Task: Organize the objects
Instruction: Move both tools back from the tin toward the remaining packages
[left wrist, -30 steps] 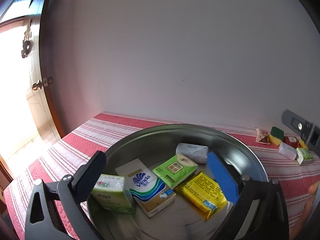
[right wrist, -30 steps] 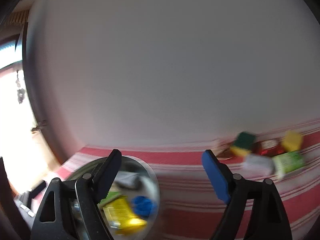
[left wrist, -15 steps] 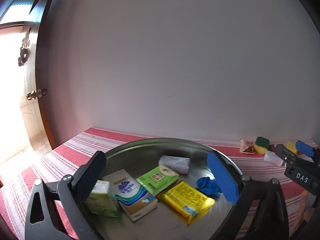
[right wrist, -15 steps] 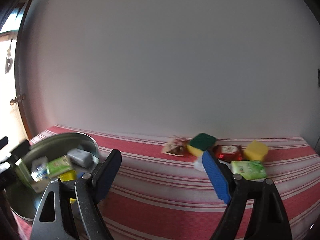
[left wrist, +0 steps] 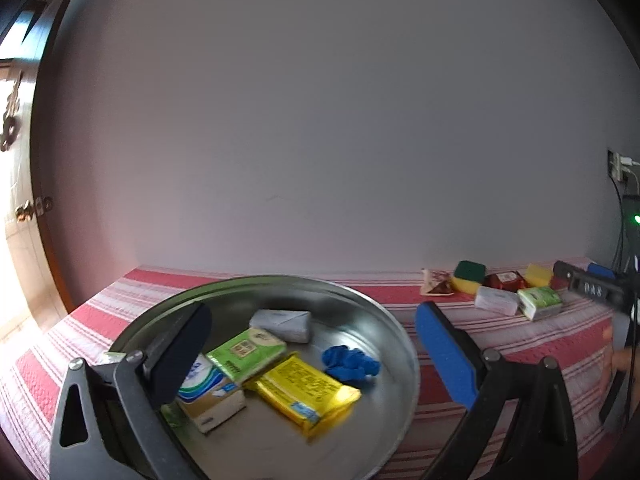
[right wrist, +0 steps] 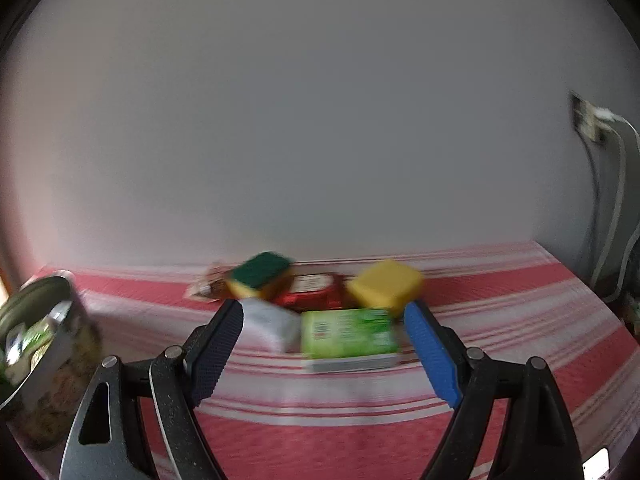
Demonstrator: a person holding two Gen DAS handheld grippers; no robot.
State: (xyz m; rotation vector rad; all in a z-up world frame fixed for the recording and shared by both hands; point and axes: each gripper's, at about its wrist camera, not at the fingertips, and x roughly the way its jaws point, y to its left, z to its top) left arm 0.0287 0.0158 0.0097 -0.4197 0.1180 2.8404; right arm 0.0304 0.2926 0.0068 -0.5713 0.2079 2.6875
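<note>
Tools (left wrist: 308, 344) (right wrist: 324, 344) both wide, empty, "DAS" lettering (left wrist: 593, 290) on right tool.

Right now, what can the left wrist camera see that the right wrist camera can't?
Only the left wrist view shows the blue glove and the yellow packet clearly inside the metal bowl. Only the right wrist view shows the open right gripper from behind. Both show the green-topped sponge, yellow sponge, red packet and green tissue pack.

Wall socket (right wrist: 585, 119) with cable (right wrist: 619, 184), wooden door (left wrist: 24, 216)
</note>
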